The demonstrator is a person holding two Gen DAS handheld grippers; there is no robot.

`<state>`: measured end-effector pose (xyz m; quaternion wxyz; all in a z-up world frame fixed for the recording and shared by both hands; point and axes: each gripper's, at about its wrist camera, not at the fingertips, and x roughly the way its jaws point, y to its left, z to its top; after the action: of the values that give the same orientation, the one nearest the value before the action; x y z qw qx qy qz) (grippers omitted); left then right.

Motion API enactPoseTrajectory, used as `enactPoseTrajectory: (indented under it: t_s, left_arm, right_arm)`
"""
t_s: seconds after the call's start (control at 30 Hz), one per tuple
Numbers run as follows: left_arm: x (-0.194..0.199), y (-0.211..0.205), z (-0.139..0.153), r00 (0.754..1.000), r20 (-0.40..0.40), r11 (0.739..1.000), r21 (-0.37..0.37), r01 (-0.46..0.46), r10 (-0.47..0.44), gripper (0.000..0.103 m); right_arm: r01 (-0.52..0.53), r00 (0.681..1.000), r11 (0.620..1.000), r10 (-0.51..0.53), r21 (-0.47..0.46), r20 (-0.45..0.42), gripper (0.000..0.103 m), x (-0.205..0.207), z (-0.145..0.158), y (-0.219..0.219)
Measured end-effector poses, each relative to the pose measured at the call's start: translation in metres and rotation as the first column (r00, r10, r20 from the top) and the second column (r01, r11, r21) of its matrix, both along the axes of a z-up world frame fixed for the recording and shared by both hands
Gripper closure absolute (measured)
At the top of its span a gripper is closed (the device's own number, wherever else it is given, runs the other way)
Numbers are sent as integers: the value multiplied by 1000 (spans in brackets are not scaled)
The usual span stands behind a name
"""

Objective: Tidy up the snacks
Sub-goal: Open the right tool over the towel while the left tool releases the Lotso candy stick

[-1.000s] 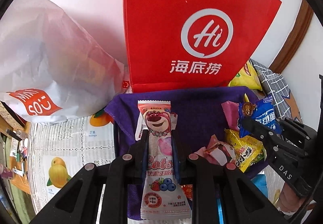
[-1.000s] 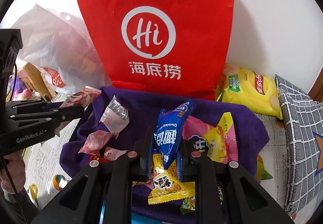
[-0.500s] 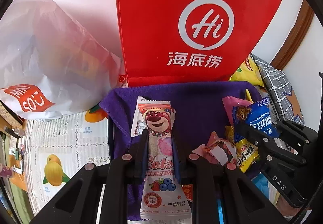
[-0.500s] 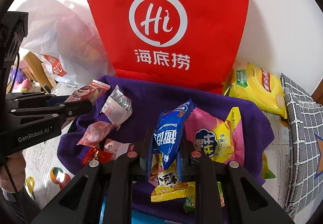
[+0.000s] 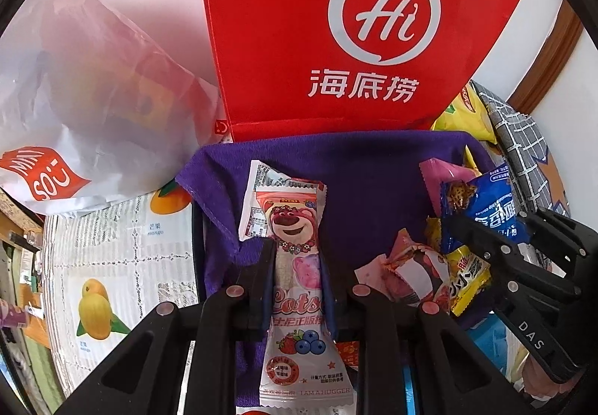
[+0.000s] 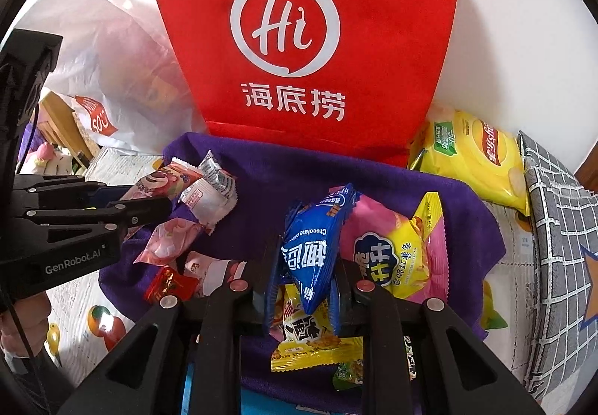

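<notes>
White wall behind everything, and the table has a fruit-print cloth (image 5: 123,258) with a purple towel (image 5: 373,168) spread on it. That towel is where nearly all the snacks are piled.

Far left there's a translucent white shopping bag (image 5: 86,97) slumped against the wall. Next to it a tall red bag (image 6: 302,41) with a white "Hi" logo stands upright right behind the towel.

The left gripper (image 5: 297,276) is clamped on a long pink bear-print packet (image 5: 295,265), pinching it around the middle so the bear face sticks out past the fingertips, over the left part of the towel. A small white wrapper (image 5: 258,202) lies just behind and under that packet's top end. Moving right, there are a few loose pink candy wrappers (image 6: 168,239) and a little red one (image 6: 168,284) on the towel.

Around the middle, the right gripper (image 6: 304,276) is squeezed onto a blue chocolate-snack packet (image 6: 314,246), which is standing up between the fingers. A yellow snack pack (image 6: 306,336) lies underneath it, and a pink-and-yellow potato stick bag (image 6: 396,250) is just to its right, still on the towel.

Past the towel's right edge, a yellow chip bag (image 6: 474,157) leans by the wall, and a grey checked cushion (image 6: 553,235) is at the far right.
</notes>
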<state>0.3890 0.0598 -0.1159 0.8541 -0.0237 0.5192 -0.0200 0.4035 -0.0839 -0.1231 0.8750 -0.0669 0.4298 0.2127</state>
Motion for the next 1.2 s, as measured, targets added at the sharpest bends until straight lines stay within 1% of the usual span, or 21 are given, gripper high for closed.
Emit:
enactPoseTrajectory:
  t_s: [0.2, 0.3, 0.37, 0.47, 0.6, 0.77, 0.93, 1.0, 1.07, 1.2]
  left_arm:
    - [0, -2, 0, 1000, -3, 1000, 8, 3, -3, 81]
    - [1, -3, 0, 1000, -4, 1000, 11, 5, -5, 80]
    - [0, -5, 1, 1000, 0, 1000, 18, 9, -9, 79]
    - [-1, -6, 3, 1000, 8, 1000, 18, 12, -12, 73]
    - [-2, -6, 6, 1000, 15, 1000, 21, 11, -11, 71]
    - [-5, -6, 13, 999, 39, 1000, 12, 15, -16, 58]
    - [-9, -5, 21, 998, 52, 1000, 5, 18, -18, 55]
    - [-11, -5, 26, 998, 66, 1000, 0, 18, -18, 54]
    - [-15, -6, 33, 996, 86, 1000, -1, 19, -19, 51]
    - [-24, -11, 45, 993, 114, 1000, 18, 24, -26, 46]
  right_arm:
    - [-3, 1000, 1000, 3, -15, 9, 81, -2, 2, 2]
    - [1, 1000, 1000, -1, -19, 17, 78, -2, 3, 0]
    - [6, 1000, 1000, -6, -21, 21, 72, -2, 4, -1]
    - [9, 1000, 1000, -9, -17, 27, 69, -3, 6, -3]
    - [11, 999, 1000, -11, -19, 33, 67, -3, 7, -3]
    - [21, 999, 1000, -20, -18, 42, 59, -5, 10, -5]
    - [38, 997, 999, -36, -31, 63, 48, -11, 16, -6]
    - [54, 995, 998, -50, -41, 91, 46, -15, 22, -6]
    - [63, 992, 997, -57, -43, 111, 41, -20, 29, -7]
    - [69, 987, 998, -67, -10, 144, 35, -37, 45, -13]
